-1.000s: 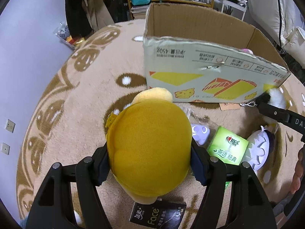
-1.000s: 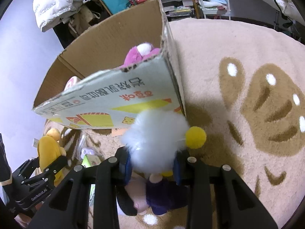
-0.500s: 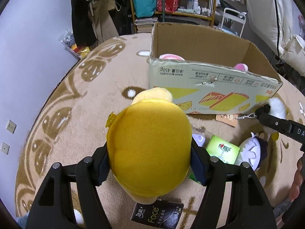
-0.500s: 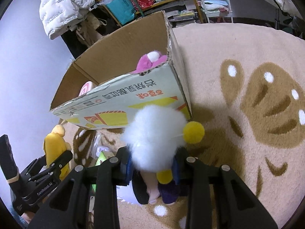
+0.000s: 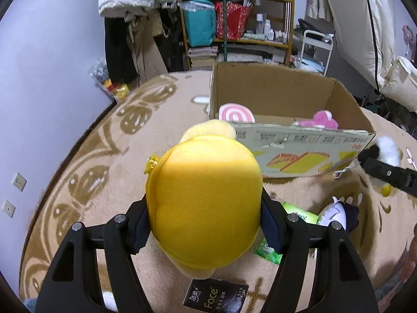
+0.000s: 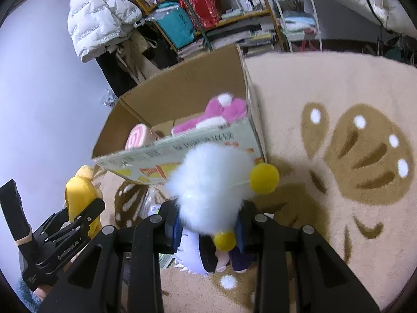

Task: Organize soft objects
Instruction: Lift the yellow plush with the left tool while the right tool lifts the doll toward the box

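My left gripper (image 5: pixel 206 224) is shut on a yellow plush toy (image 5: pixel 206 198), held above the carpet in front of the open cardboard box (image 5: pixel 299 154). My right gripper (image 6: pixel 208 224) is shut on a white fluffy toy (image 6: pixel 211 185) with yellow pompoms (image 6: pixel 263 178), near the box's (image 6: pixel 182 99) right front corner. Inside the box lie a pink swirl plush (image 5: pixel 235 114) and a magenta plush (image 5: pixel 319 121). The left gripper with the yellow plush (image 6: pixel 78 195) shows at the lower left of the right wrist view; the right gripper's finger (image 5: pixel 385 173) and white toy (image 5: pixel 388 148) show at the right of the left wrist view.
On the beige patterned carpet (image 6: pixel 338 91) below lie a green tissue pack (image 5: pixel 299 216), a black "Face" pack (image 5: pixel 216 297) and a white and dark plush doll (image 5: pixel 338 215). Shelves (image 5: pixel 234 13), hanging coats (image 6: pixel 99 18) and a white cart (image 6: pixel 294 13) stand behind the box. A wall lies left.
Both grippers have risen with their toys still held. The box now sits lower in both views and its inside, with the pink and magenta plush, shows more.
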Available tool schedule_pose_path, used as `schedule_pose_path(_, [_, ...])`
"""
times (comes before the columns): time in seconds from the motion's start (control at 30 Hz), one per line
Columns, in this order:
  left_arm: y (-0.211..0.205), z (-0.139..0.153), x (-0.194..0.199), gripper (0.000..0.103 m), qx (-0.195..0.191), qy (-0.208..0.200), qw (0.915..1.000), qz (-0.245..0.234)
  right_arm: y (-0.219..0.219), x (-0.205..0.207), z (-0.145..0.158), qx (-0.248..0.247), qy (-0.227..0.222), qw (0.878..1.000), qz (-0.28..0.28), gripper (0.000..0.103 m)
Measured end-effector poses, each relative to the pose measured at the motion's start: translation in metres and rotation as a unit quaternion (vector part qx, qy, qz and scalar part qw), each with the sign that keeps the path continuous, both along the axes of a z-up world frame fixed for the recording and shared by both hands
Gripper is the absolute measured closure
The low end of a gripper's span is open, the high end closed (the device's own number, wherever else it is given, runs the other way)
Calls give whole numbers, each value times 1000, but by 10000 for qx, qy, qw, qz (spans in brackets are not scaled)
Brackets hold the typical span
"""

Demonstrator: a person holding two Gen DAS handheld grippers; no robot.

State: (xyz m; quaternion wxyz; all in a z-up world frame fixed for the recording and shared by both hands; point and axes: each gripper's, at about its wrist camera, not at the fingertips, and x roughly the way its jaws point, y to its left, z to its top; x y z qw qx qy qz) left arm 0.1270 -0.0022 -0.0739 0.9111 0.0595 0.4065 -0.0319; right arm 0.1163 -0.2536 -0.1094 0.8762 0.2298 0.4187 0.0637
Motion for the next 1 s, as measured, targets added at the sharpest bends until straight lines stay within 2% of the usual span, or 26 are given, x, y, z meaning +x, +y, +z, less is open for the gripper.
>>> schedule_pose_path(0.2, [-7, 25, -13, 34, -41, -499, 9986, -178, -7, -12, 28, -53, -521, 9985, -150, 70])
schedule_pose_path(0.4, [-7, 48, -21, 34, -29, -945, 9954, -133, -6, -19, 53, -228, -1001, 9944, -249, 70])
schedule_pose_path(0.67, [-13, 82, -28, 34, 207, -1692, 9852, -188, 4, -20, 82, -589, -1618, 9847, -265, 70])
schedule_pose_path(1.0, [-20, 133, -29, 33, 55, -2267, 9735, -290, 13, -5, 117, -790, -2039, 9756, -206, 70])
